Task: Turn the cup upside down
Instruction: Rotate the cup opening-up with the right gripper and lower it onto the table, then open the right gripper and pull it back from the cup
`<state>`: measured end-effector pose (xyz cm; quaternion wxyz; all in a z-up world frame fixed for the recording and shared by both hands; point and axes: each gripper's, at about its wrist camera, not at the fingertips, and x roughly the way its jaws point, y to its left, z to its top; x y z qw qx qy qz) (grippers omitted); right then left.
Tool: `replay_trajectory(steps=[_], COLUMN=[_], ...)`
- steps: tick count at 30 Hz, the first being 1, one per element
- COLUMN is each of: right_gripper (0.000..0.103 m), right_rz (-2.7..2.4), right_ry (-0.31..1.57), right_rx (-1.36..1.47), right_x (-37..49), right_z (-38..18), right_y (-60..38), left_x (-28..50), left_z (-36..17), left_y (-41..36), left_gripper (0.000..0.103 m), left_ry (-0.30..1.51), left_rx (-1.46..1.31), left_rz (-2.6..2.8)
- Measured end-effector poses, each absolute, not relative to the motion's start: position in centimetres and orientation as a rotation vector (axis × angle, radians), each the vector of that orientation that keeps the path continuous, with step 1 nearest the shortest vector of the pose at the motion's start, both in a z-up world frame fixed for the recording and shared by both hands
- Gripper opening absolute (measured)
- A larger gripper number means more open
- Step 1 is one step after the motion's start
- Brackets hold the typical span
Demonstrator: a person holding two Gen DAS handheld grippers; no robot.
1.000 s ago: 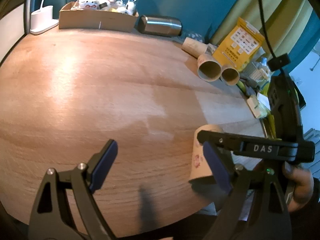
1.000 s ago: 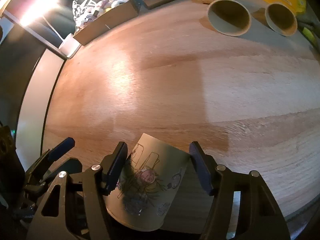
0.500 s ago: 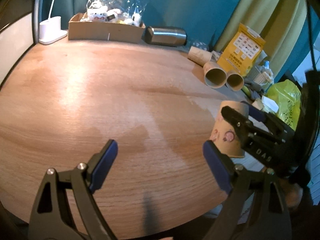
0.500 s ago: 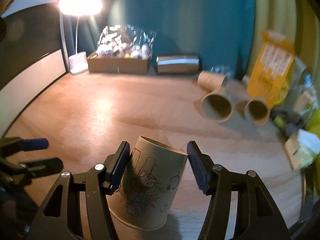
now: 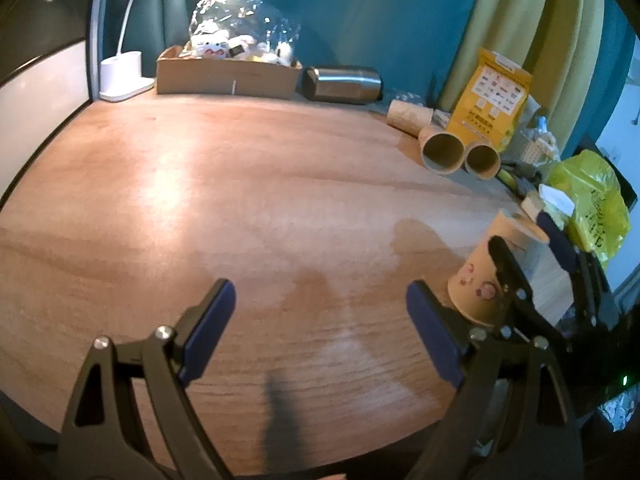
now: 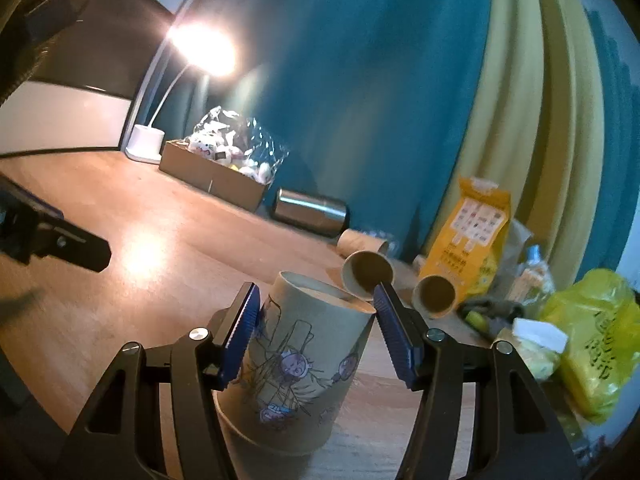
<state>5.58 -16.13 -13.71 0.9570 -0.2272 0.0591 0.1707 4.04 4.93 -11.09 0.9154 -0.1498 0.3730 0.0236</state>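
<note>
Cup upside down on desk
R gripper [image 6: 316, 332] spread wide round cup [image 6: 296, 364], rim down on desk [image 5: 240, 200], pads not gripping; L gripper [image 5: 320, 328] open, empty.

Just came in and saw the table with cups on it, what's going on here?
A person holds a gripper in each hand. The right gripper brackets a printed paper cup, which stands rim-down on the wooden table, tilted a little. Its jaws look parted, barely touching the cup. The left gripper hangs open and empty nearby.
</note>
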Motion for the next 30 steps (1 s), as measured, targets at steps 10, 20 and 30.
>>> replay_trajectory(steps=[10,20,30], right_gripper=[0.063,0.066,0.070], right_rz=[0.347,0.373,0.397], right_ry=[0.124,0.224,0.283], right_rx=[-0.406,-0.314,-0.175], right_x=[3.9,4.6,2.9], right_z=[-14.0,-13.0,-7.2], right_y=[-17.9,-18.3,-20.4], left_x=[3.2,2.9,1.0], left_z=[-12.0,-11.7,-7.3], left_y=[3.8,3.5,1.4], left_gripper=[0.088,0.088,0.088], left_ry=[0.749,0.738,0.665], left_rx=[-0.278,-0.271,-0.236], left_rz=[0.058,0.065,0.048])
